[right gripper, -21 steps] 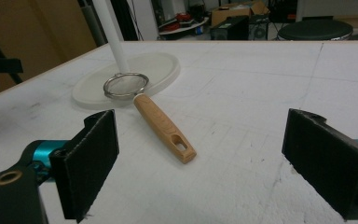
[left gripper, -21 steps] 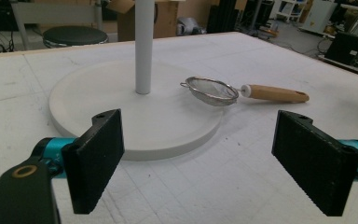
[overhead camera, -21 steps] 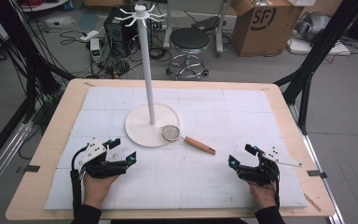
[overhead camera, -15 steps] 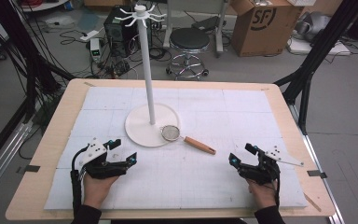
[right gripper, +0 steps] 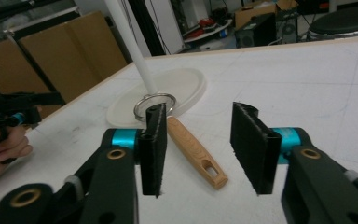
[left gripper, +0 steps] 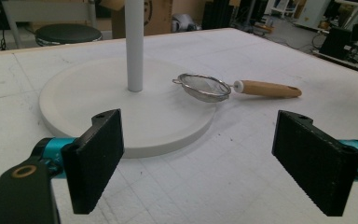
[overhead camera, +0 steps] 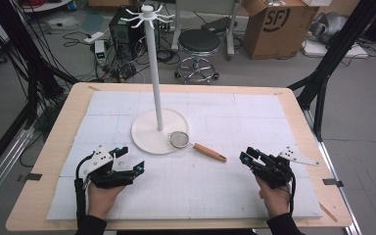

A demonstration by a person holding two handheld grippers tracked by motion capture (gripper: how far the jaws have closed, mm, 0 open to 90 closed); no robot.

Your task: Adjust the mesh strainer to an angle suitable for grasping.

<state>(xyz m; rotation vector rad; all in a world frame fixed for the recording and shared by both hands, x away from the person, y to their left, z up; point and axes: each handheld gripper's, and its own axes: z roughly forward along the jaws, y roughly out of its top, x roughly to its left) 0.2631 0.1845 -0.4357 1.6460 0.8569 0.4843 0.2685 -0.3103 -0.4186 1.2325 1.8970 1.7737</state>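
Strainer (overhead camera: 178,140) lies unmarked between both empty, parted claws; rear cardboard box (overhead camera: 273,24) reads "SF"

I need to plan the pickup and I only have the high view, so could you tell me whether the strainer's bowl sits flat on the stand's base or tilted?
Observer: In the left gripper view the strainer is tilted, its bowl resting on the edge of the stand base and its wooden handle lying on the table.
Operator: Thank you. Does the handle have anything to hang it by?
Observer: Yes, the right gripper view shows a slot near the handle's free end.
Operator: Is the right gripper ready?
Observer: The right gripper has its jaws apart with nothing between the pads, and the handle lies just beyond them.
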